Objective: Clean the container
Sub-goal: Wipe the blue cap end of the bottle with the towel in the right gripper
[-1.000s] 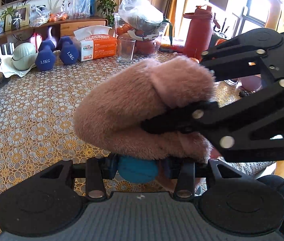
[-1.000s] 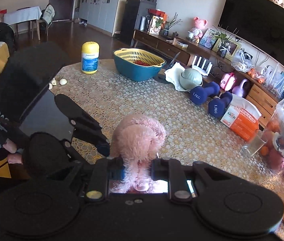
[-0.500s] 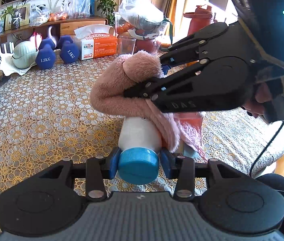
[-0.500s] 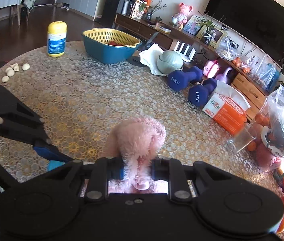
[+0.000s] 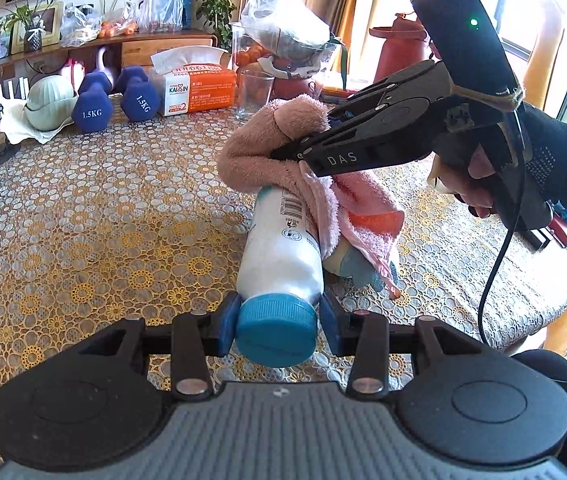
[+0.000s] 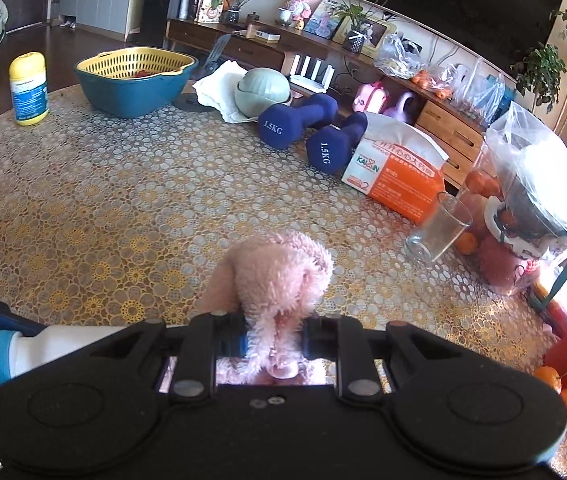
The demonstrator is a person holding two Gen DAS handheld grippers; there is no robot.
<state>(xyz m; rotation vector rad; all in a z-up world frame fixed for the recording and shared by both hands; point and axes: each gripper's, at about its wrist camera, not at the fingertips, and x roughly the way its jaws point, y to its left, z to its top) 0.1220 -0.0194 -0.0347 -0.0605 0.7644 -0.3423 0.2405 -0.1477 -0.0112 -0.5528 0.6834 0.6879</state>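
A white bottle [image 5: 281, 252] with a blue cap [image 5: 277, 330] points away from me, held level above the table. My left gripper [image 5: 277, 320] is shut on the bottle just behind its cap. A fluffy pink cloth [image 5: 271, 148] drapes over the bottle's far end, and my right gripper [image 5: 303, 150] is shut on it, held by a gloved hand [image 5: 539, 168]. In the right wrist view the pink cloth [image 6: 279, 276] bulges out between the fingers of the right gripper [image 6: 275, 338], and the bottle [image 6: 43, 348] shows at lower left.
A round table carries a patterned lace cloth [image 5: 83, 220]. Behind stand two blue dumbbells [image 5: 115, 104], an orange tissue box [image 5: 195, 88], a glass [image 5: 253, 94], bagged fruit [image 5: 287, 40], a blue and yellow basket [image 6: 135, 80] and a yellow-capped jar [image 6: 29, 88].
The right gripper with the cloth has slid away from the cap toward the bottle's far end, uncovering most of the white body. The left gripper keeps its hold.
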